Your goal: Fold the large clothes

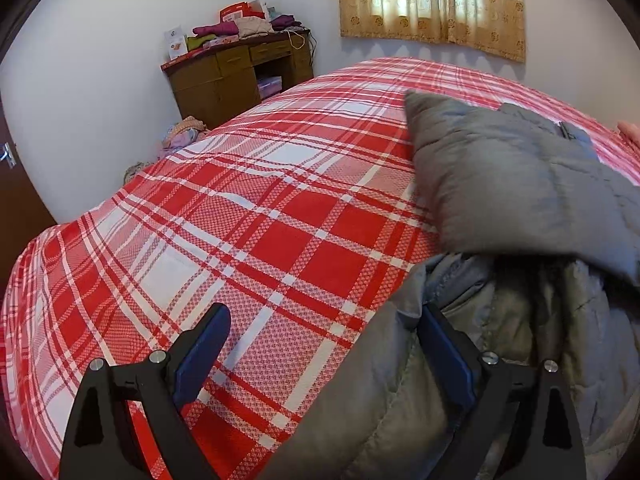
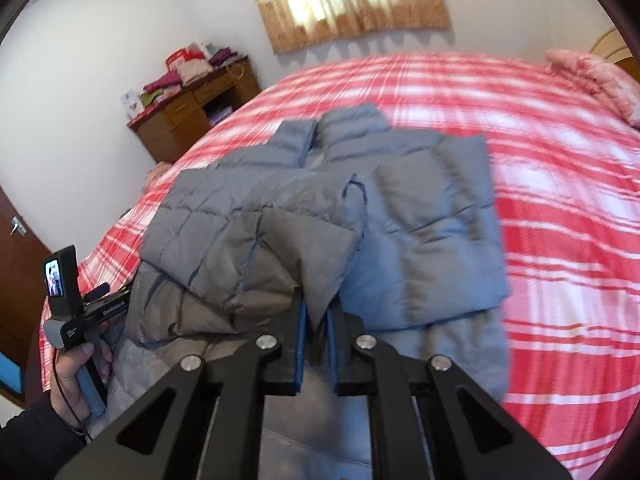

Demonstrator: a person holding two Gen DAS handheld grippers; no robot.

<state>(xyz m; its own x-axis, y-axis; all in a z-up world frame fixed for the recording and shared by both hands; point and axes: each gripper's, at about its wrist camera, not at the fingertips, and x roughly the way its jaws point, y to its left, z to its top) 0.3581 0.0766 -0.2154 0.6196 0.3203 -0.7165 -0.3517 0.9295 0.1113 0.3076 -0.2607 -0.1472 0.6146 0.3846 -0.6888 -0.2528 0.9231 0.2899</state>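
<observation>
A grey puffer jacket [image 2: 436,216] lies on a bed with a red and white plaid cover [image 2: 568,184]. My right gripper [image 2: 316,320] is shut on a fold of the jacket's left part and holds it lifted over the body of the jacket. In the left wrist view the jacket [image 1: 512,184] fills the right side. My left gripper [image 1: 324,344] is open, with its right finger against the jacket's lower edge and its left finger over bare cover. The left gripper's handle and the hand on it show in the right wrist view [image 2: 76,320].
A brown wooden desk [image 1: 236,76] with stacked clothes stands in the far corner. A curtained window [image 1: 432,0] is on the back wall. A pink pillow [image 2: 600,76] lies at the bed's right end. Clothes lie on the floor [image 1: 180,136] by the desk.
</observation>
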